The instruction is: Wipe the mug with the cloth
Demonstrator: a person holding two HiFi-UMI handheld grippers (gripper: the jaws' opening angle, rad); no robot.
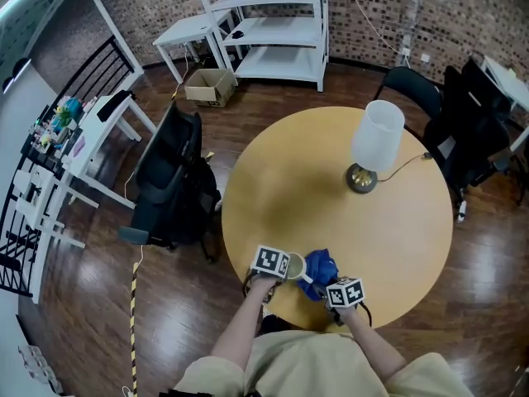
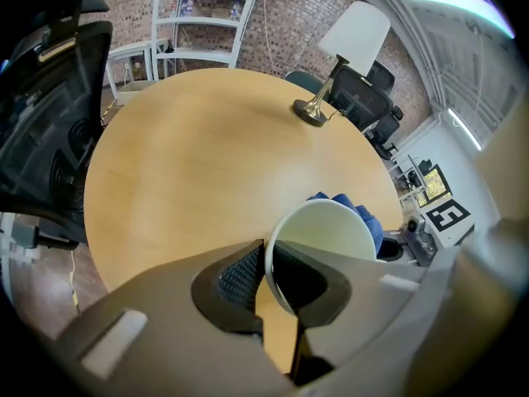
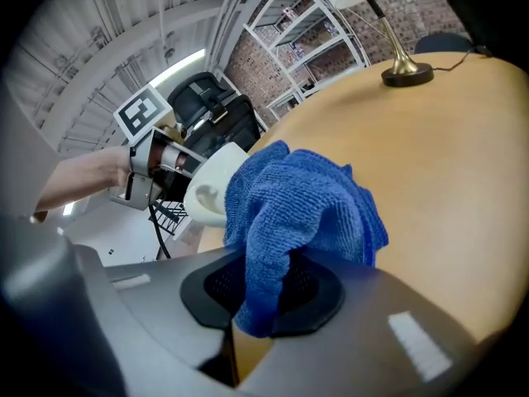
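My left gripper (image 2: 266, 284) is shut on the rim of a white mug (image 2: 331, 234), held above the near edge of the round wooden table (image 2: 207, 155). The mug (image 1: 294, 265) shows between both grippers in the head view. A bunched blue cloth (image 3: 302, 213) is pinched in my right gripper (image 3: 263, 292) and pressed against the mug's side (image 3: 211, 184). From the left gripper view the cloth (image 2: 364, 213) peeks out behind the mug. In the head view the cloth (image 1: 321, 268) lies between the left gripper (image 1: 273, 263) and the right gripper (image 1: 344, 293).
A table lamp with a white shade (image 1: 376, 139) stands at the table's far right, its cord running off the edge. A black office chair (image 1: 169, 180) sits left of the table, more chairs (image 1: 471, 122) to the right. White shelves (image 1: 277, 23) stand behind.
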